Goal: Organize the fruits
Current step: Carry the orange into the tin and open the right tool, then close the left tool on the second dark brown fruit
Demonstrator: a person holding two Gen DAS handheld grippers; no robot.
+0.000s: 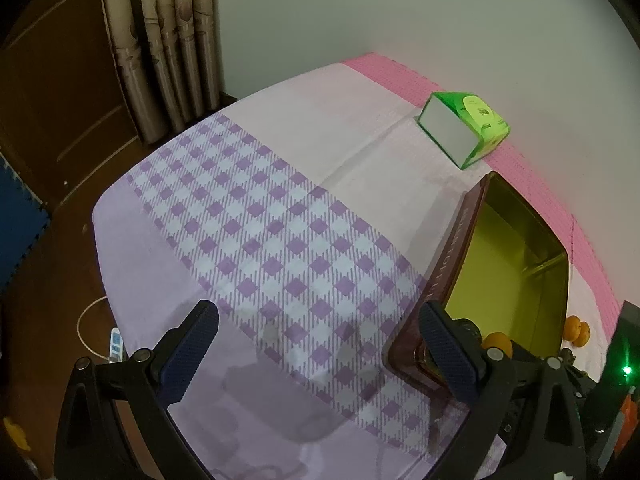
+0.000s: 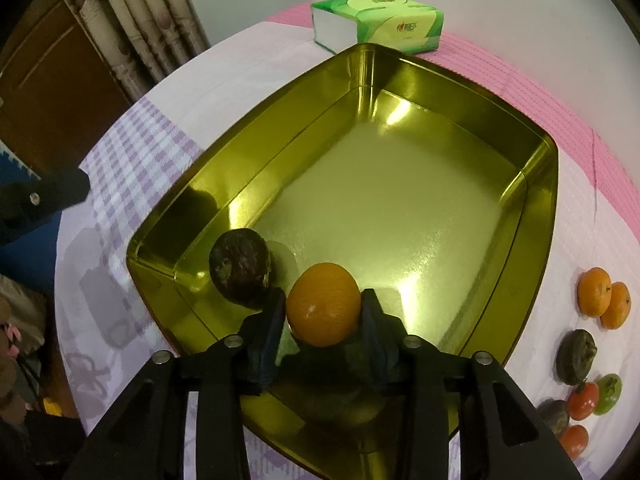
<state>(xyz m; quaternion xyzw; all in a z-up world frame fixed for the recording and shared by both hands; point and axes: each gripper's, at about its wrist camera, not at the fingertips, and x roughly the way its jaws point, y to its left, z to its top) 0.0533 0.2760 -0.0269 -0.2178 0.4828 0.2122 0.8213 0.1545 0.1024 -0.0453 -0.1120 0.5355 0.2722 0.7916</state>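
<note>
A gold tin box [image 2: 400, 92] lies open on the checked tablecloth. Inside it, near its front left corner, a dark wrinkled fruit [image 2: 240, 272] rests beside an orange [image 2: 324, 310]. My right gripper [image 2: 324, 296] straddles that orange, its pads close at each side without pressing; it is open. More fruit lies on the cloth to the right of the tin: two oranges [image 2: 604, 296], a dark fruit [image 2: 576, 356] and small red and green ones [image 2: 584, 400]. My left gripper [image 1: 320, 312] hangs wide open over the bare cloth, left of the tin [image 1: 516, 248], with nothing between its fingers.
A green tissue pack [image 2: 376, 24] lies behind the tin on a pink mat [image 2: 580, 92]. Curtains [image 1: 168, 40] and a brown door stand beyond the table's left edge, where a white cable and power strip [image 1: 116, 340] lie on the floor.
</note>
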